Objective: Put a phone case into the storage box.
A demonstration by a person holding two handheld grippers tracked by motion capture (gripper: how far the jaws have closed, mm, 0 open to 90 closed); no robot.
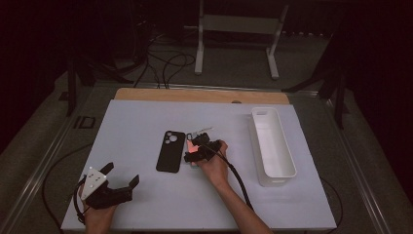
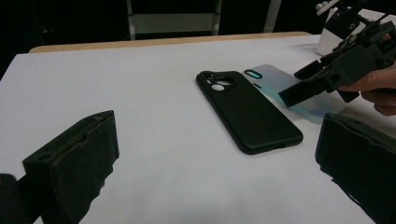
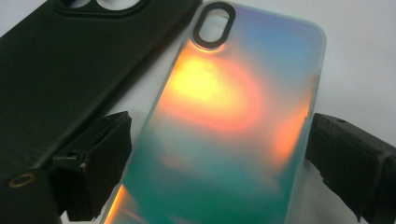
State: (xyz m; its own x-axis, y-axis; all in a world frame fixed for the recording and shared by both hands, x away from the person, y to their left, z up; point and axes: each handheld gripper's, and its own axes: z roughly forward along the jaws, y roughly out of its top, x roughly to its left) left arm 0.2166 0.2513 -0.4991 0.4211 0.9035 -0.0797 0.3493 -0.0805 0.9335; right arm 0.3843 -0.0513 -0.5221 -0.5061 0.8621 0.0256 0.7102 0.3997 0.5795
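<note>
A black phone case (image 1: pixel 170 151) lies face down in the middle of the white table top (image 1: pixel 146 117). Just to its right lies an iridescent phone case (image 3: pixel 224 121), glowing orange and teal. My right gripper (image 3: pixel 219 140) is open, and its jaws stand on either side of this case near its lower end. In the high view the right gripper (image 1: pixel 197 146) covers most of the iridescent case (image 1: pixel 193 156). My left gripper (image 1: pixel 122 172) is open and holds nothing at the near left. In the left gripper view both the black case (image 2: pixel 252 112) and the iridescent case (image 2: pixel 273 79) are ahead of it.
A long white bin (image 1: pixel 272 146) stands at the right side of the table. A wooden strip (image 1: pixel 195 95) runs along the far edge. Cables and a white stand (image 1: pixel 234 34) are on the floor beyond.
</note>
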